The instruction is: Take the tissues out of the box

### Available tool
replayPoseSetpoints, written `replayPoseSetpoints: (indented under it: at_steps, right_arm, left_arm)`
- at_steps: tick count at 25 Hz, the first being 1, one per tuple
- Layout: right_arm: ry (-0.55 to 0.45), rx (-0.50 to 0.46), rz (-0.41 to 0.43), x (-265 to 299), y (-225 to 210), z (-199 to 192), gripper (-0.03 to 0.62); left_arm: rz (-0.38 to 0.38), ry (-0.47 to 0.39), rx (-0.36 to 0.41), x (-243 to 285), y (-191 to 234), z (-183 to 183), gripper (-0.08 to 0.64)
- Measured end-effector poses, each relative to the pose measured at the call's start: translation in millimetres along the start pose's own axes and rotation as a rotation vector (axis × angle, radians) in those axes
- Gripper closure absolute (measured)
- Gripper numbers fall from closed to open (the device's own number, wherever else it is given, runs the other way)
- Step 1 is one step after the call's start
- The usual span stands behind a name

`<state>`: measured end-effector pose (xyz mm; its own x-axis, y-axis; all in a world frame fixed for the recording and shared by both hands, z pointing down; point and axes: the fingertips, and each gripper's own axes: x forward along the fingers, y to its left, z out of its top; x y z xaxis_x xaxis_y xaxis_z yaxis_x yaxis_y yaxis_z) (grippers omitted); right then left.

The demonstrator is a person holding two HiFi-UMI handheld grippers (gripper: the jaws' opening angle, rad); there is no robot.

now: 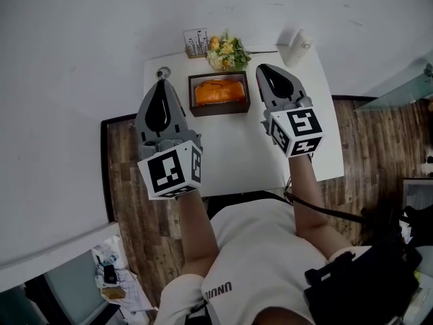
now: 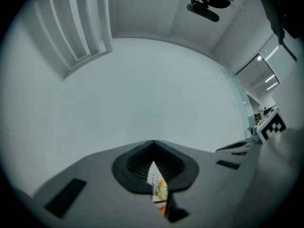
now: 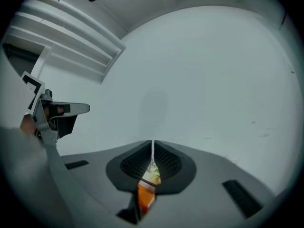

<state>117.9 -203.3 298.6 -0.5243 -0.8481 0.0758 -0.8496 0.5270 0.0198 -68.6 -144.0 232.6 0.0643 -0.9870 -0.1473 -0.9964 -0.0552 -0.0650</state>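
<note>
Tissue box flanked by left tongs, right tongs: both shut, empty.

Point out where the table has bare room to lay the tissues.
The widest bare patch is the white table in front of the brown box, running to the near edge, between the left tongs and right tongs. A narrower strip lies right of the box. The back edge is crowded: card stand, flowers, white container.
</note>
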Motion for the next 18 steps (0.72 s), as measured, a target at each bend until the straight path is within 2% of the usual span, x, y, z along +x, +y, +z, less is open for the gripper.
replayPoseSetpoints:
  at_steps: [18]
  right_arm:
    - [0.158,-0.053,0.065,50.5,5.3,-39.9,0.568]
  left_arm:
    - [-0.006,0.084,-0.038,31.9,25.5,-42.7,0.546]
